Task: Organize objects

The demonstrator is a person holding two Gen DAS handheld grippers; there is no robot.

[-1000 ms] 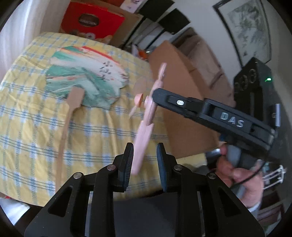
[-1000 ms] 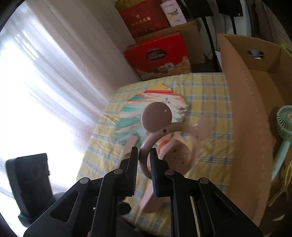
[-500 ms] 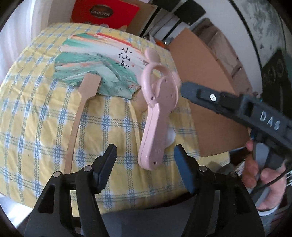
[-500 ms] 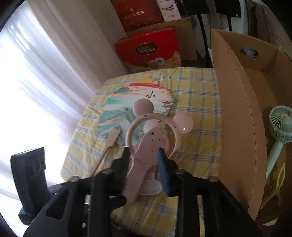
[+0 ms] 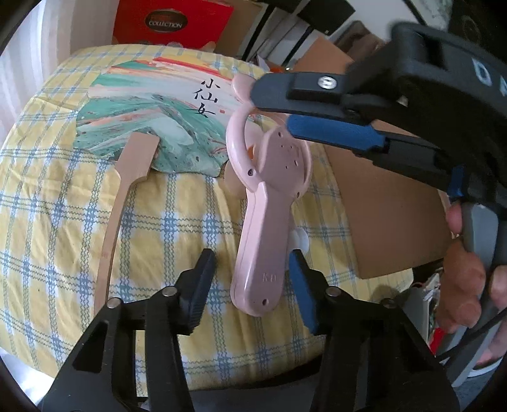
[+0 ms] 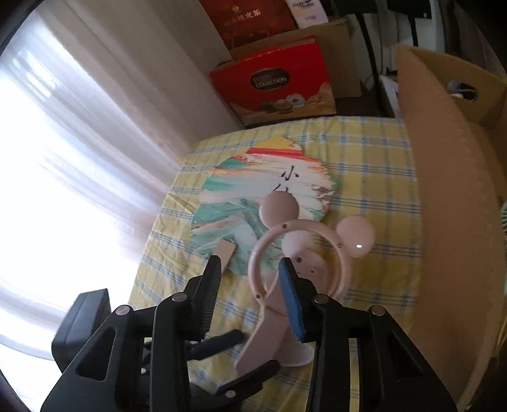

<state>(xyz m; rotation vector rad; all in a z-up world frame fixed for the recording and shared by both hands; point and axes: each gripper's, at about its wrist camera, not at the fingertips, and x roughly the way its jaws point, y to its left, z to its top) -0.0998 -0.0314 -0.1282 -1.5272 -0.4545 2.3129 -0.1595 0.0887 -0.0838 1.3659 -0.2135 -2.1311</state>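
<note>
A pink handheld fan with mouse ears [image 5: 269, 202] [image 6: 304, 250] lies on the yellow checked tablecloth [image 5: 63, 222], its head over the edge of a painted paper fan [image 5: 164, 120] [image 6: 253, 202] with a wooden handle [image 5: 117, 202]. My left gripper [image 5: 250, 279] is open, its fingers either side of the pink fan's handle end. My right gripper [image 6: 250, 285] is open above the pink fan's ring; in the left wrist view its fingers [image 5: 332, 130] hover over the fan's head.
A brown cardboard box [image 6: 443, 177] [image 5: 380, 196] stands along the table's right side. Red gift boxes [image 6: 279, 82] [image 5: 171, 22] stand behind the table. A bright curtained window [image 6: 63, 158] is at the left.
Both grippers have opened. The pink fan, held up in the air a second ago, now lies flat on the tablecloth, released.
</note>
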